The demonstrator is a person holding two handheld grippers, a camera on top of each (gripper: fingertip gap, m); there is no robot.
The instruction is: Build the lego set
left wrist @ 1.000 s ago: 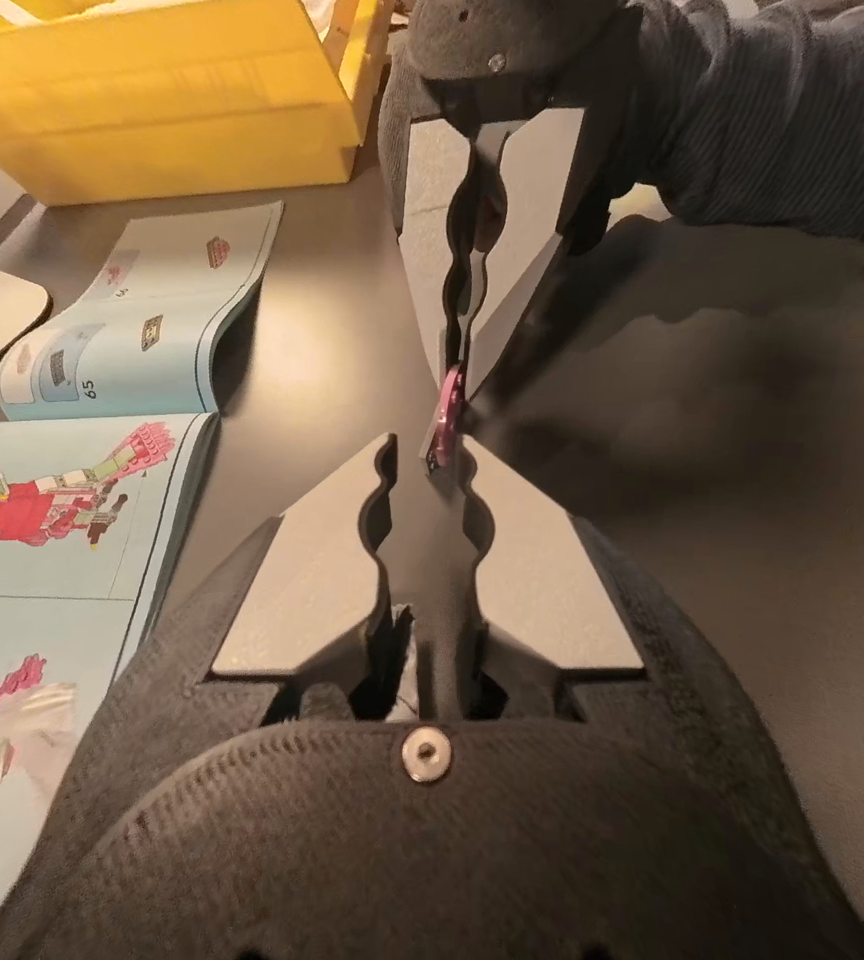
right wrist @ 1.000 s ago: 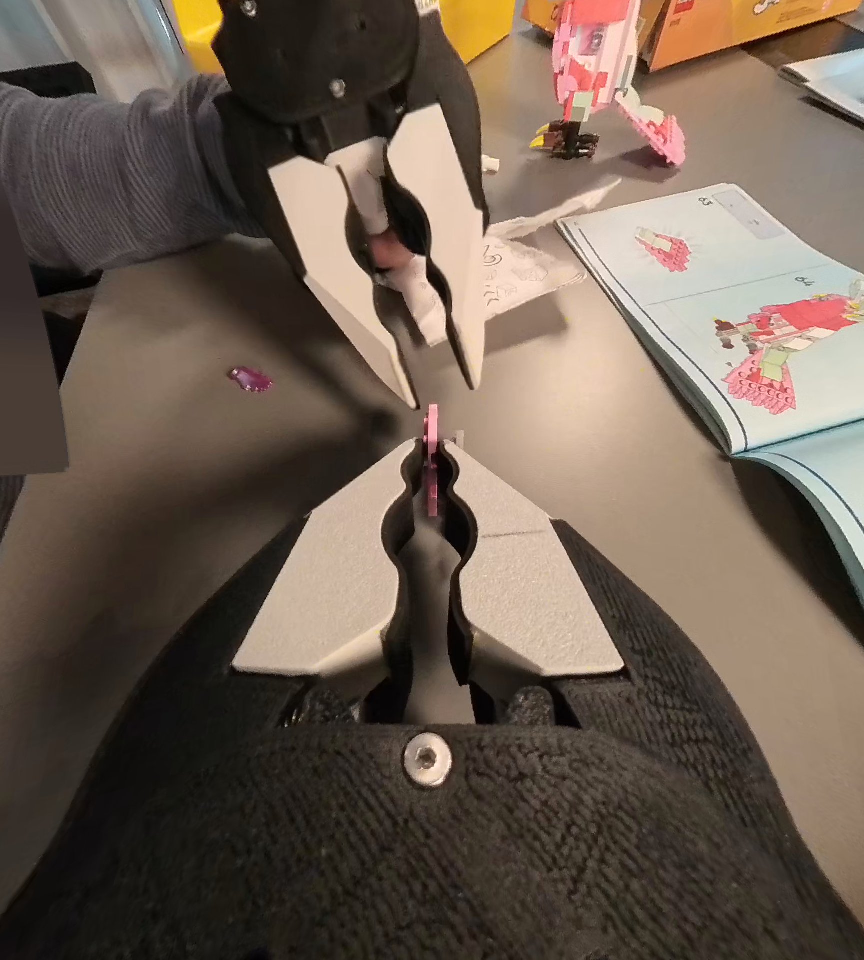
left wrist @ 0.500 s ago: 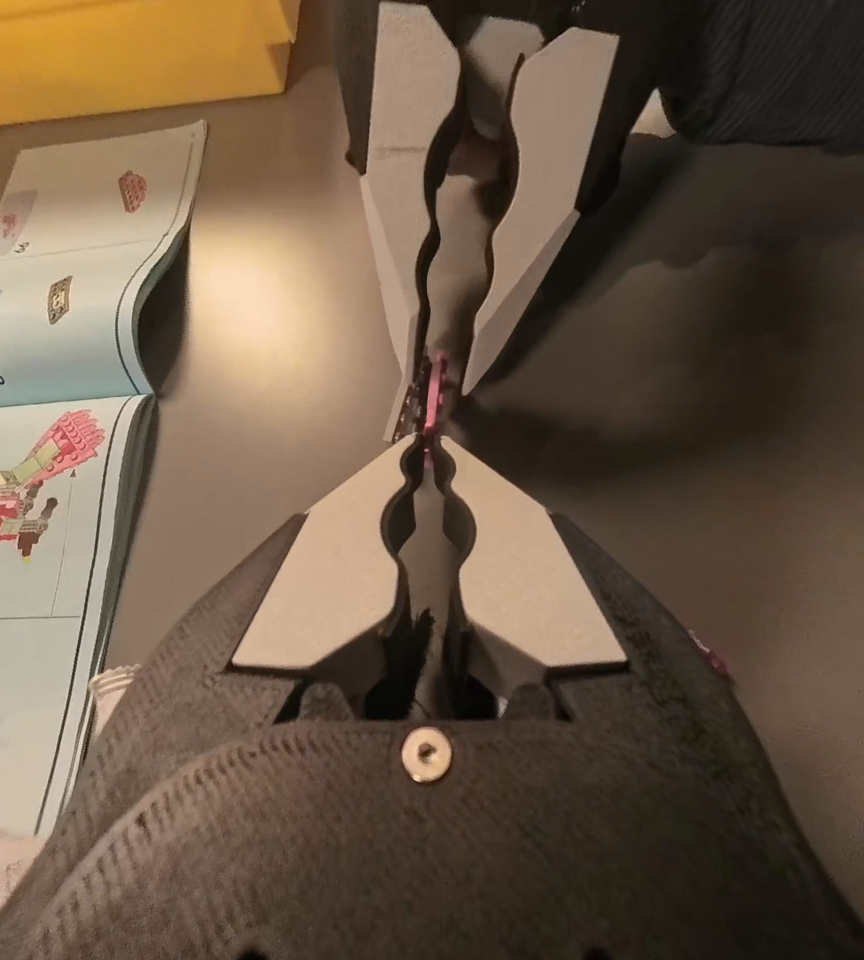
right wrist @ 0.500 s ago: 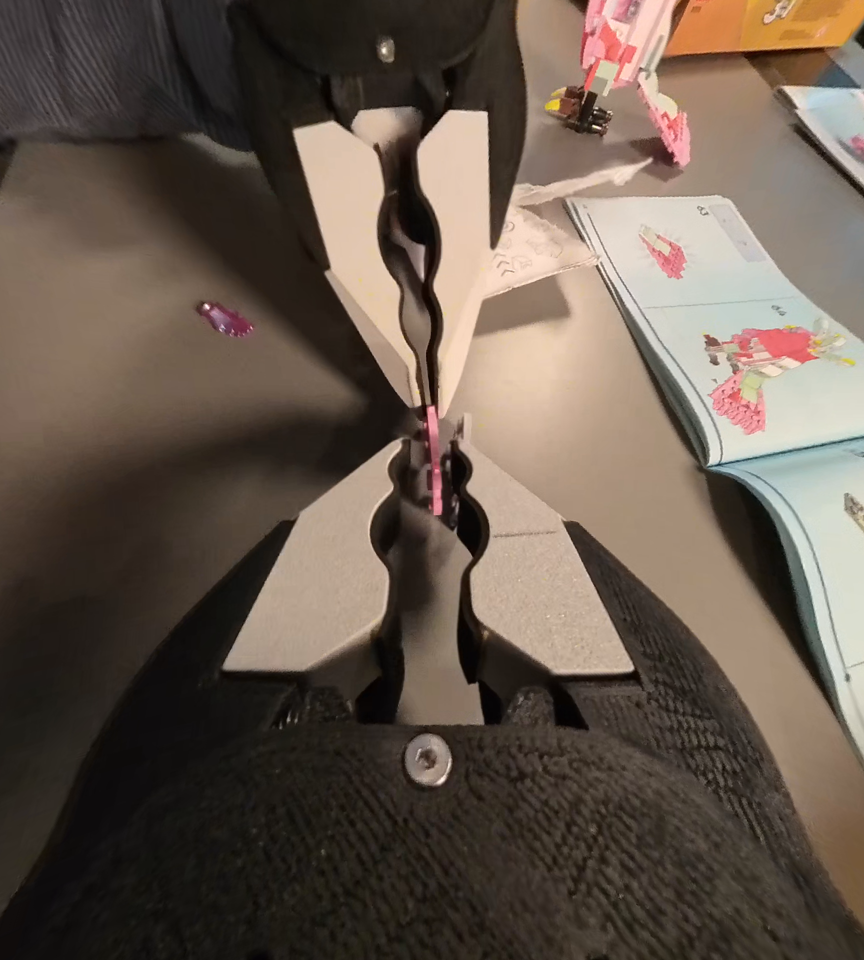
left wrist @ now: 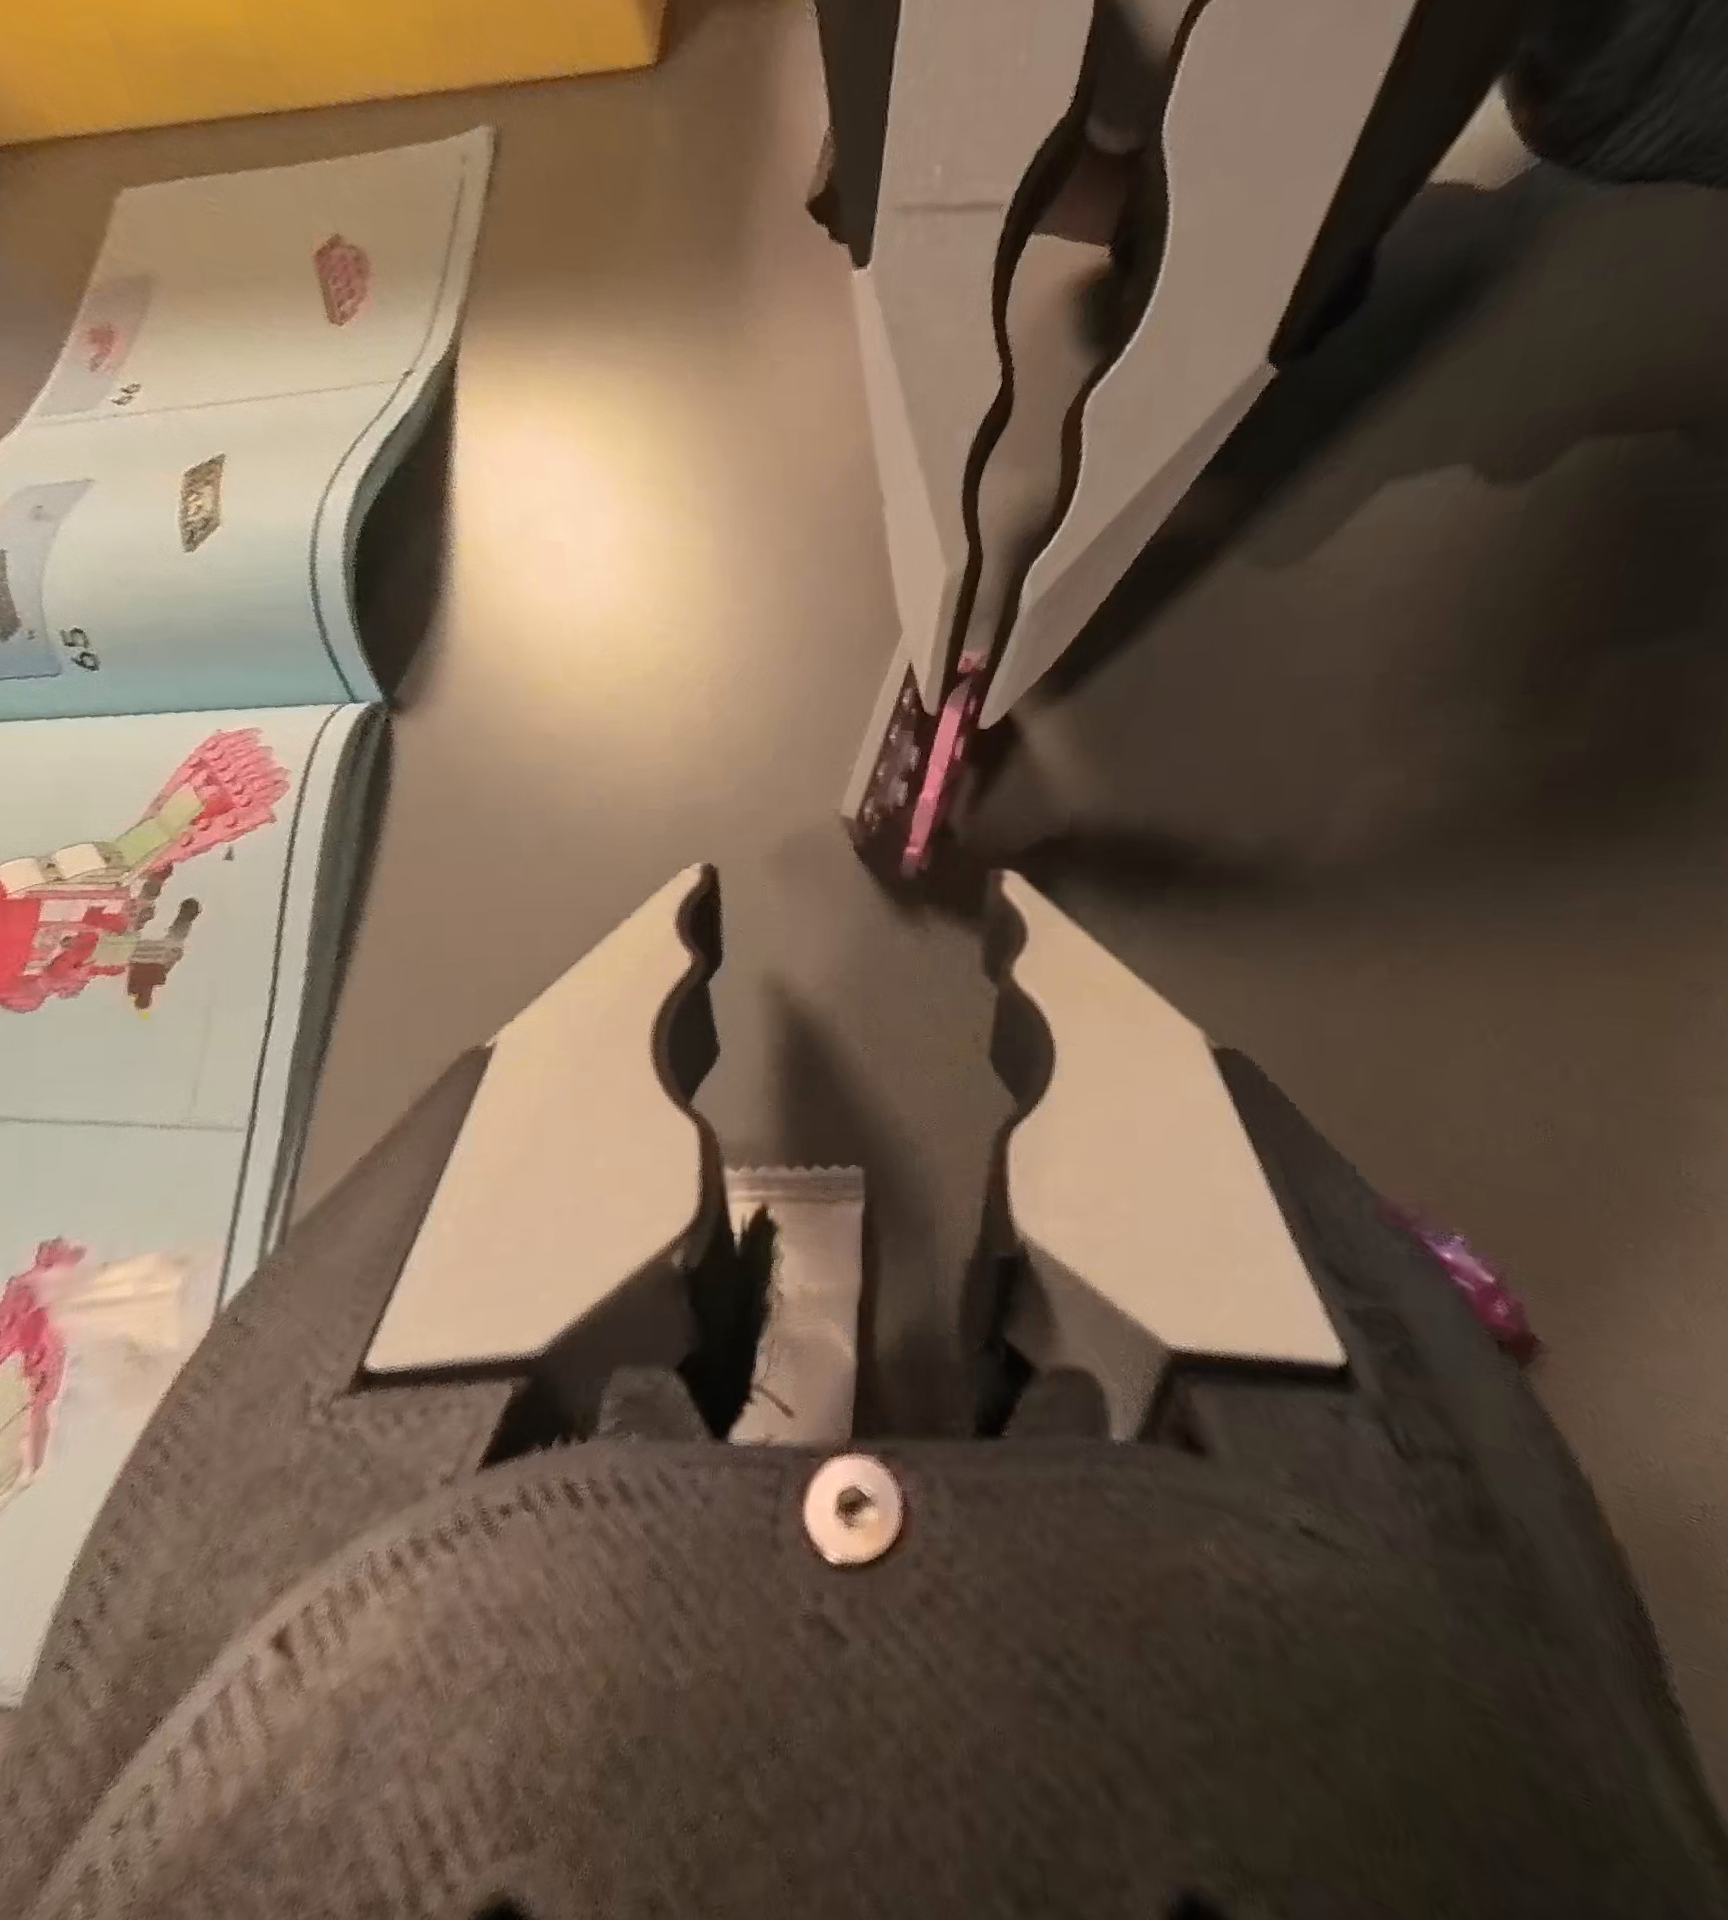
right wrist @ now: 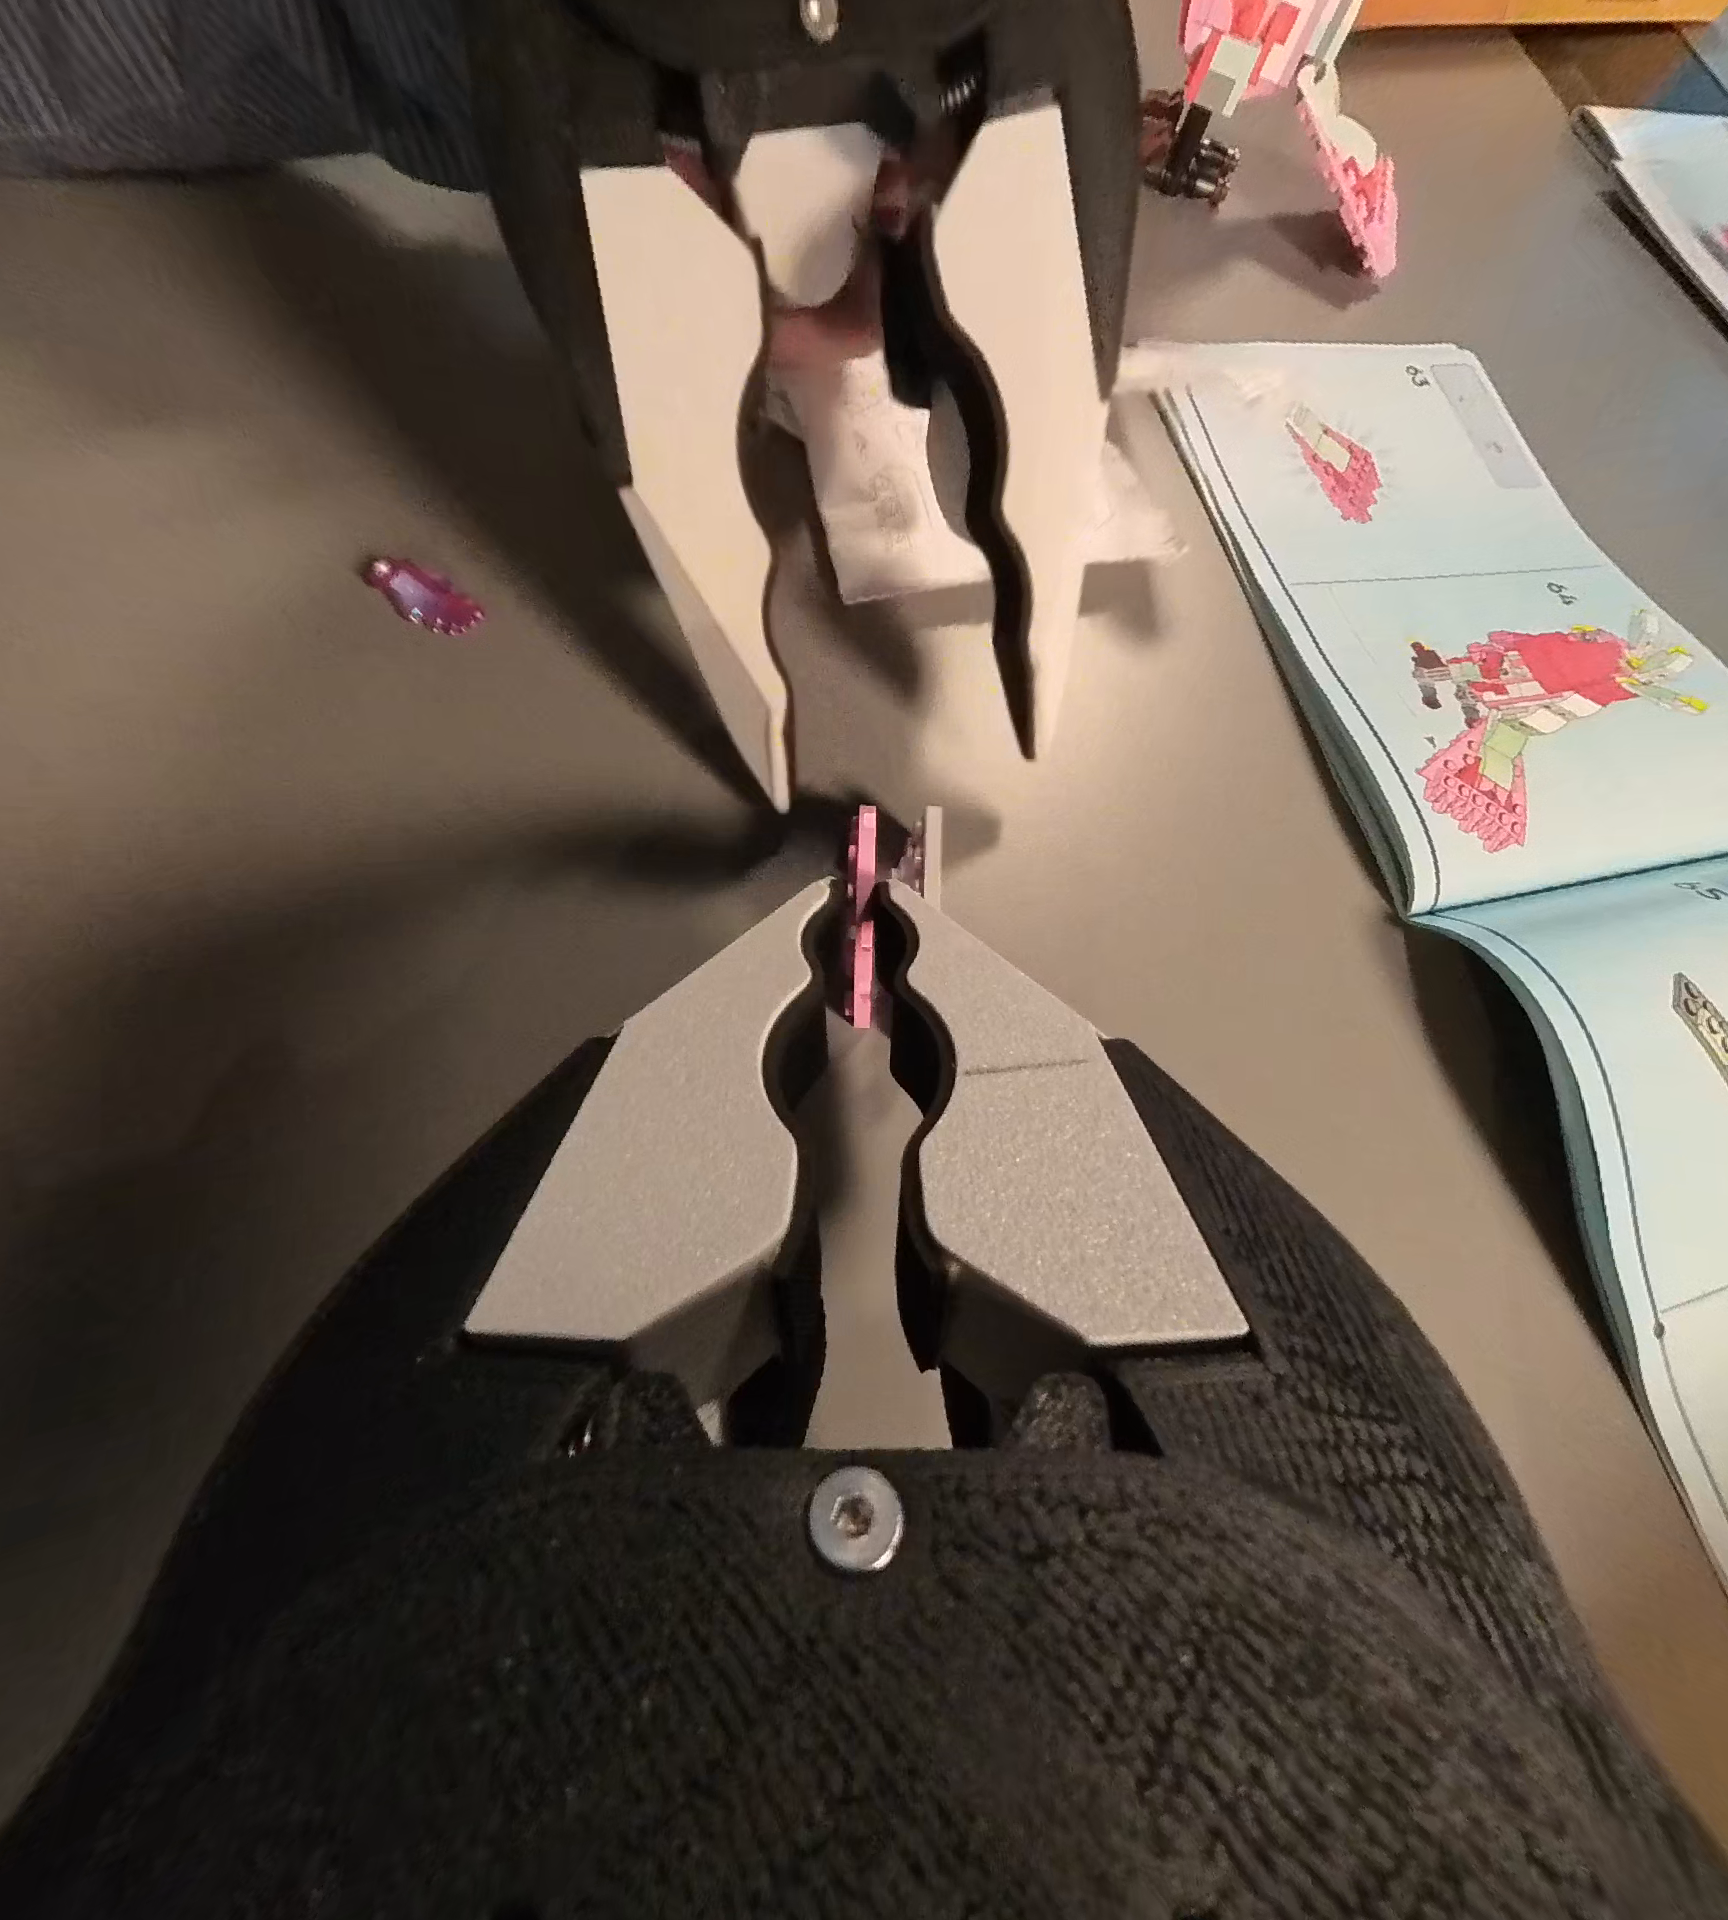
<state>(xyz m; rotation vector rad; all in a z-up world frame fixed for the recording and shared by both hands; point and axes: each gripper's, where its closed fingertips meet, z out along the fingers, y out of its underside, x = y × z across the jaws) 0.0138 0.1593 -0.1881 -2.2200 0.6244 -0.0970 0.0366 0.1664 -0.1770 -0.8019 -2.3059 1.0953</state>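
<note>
Over the dark tabletop (right wrist: 216,935), right gripper (right wrist: 865,894) is pinching a pink brick plate (right wrist: 862,935) while left gripper's (left wrist: 855,894) fingers are hanging spread, gripping nothing.

Grey wavy-edged jaws, black textured housings, silver screws, dark ribbed sleeve (left wrist: 1670,94)

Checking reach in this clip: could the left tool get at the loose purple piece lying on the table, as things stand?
Probably yes. The left tool is open and holds nothing, and the purple piece lies alone on bare table beside it, with nothing over it.
</note>
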